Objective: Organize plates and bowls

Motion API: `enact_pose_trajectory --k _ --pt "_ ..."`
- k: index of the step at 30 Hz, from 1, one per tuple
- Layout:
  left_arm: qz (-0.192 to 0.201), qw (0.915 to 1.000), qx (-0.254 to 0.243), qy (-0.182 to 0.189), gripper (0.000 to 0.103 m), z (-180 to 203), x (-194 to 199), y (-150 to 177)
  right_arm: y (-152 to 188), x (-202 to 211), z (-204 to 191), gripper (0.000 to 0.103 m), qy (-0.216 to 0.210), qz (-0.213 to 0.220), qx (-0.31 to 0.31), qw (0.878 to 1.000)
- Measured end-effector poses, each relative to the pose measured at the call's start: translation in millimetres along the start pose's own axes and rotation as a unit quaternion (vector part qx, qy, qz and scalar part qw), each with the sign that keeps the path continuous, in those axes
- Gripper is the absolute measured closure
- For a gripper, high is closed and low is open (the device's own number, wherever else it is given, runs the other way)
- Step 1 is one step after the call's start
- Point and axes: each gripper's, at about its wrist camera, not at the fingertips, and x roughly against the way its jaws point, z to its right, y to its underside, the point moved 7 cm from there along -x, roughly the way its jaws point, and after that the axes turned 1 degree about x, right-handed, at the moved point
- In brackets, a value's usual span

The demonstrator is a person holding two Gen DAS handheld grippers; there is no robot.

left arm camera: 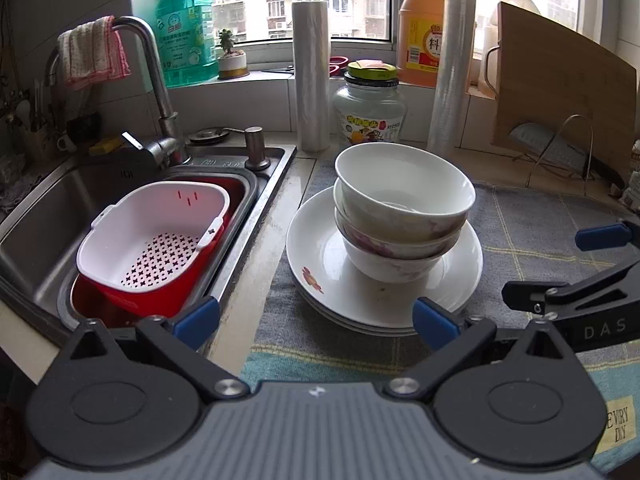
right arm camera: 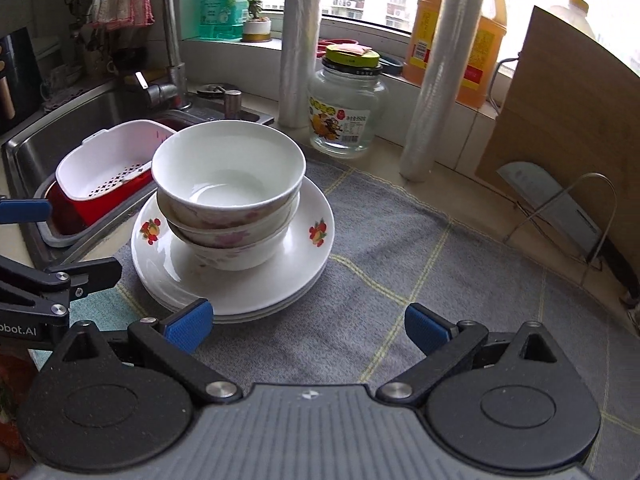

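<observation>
Three white bowls with pink flower prints are stacked on a pile of white plates with fruit prints, on a grey checked cloth. The bowls and plates also show in the right wrist view, on the cloth. My left gripper is open and empty, just in front of the plates. My right gripper is open and empty, in front and to the right of the stack; it shows at the right edge of the left wrist view.
A steel sink at left holds a white strainer in a red basin; a tap with a rag stands behind. A glass jar, two film rolls, an oil bottle, a cutting board and a cleaver in a wire rack line the back.
</observation>
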Motion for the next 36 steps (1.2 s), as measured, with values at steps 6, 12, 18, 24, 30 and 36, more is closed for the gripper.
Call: enact_pose_trajectory --k 6,12,18,24,30,36 --pt "-0.018 0.9989 0.041 0.012 0.001 18 30 7 14 29 8 0.0 0.021 -0.008 -0.039 0.999" --pt "-0.004 0.9991 0.041 0.005 0.001 30 55 5 19 59 15 0.0 0.032 0.009 -0.046 0.998" --pt "0.015 0.9994 0.032 -0.006 0.001 39 76 -1 18 78 20 0.0 0.031 0.026 -0.055 0.998" --pt "0.021 0.9991 0.036 -0.006 0.001 42 84 -5 18 87 22 0.0 0.032 0.034 -0.06 0.997" --pt "0.025 0.999 0.036 -0.007 0.001 43 88 -6 17 90 23 0.0 0.031 0.038 -0.061 0.997" --pt "0.027 0.999 0.036 -0.008 0.001 44 89 -7 16 91 24 0.0 0.032 0.039 -0.061 0.997"
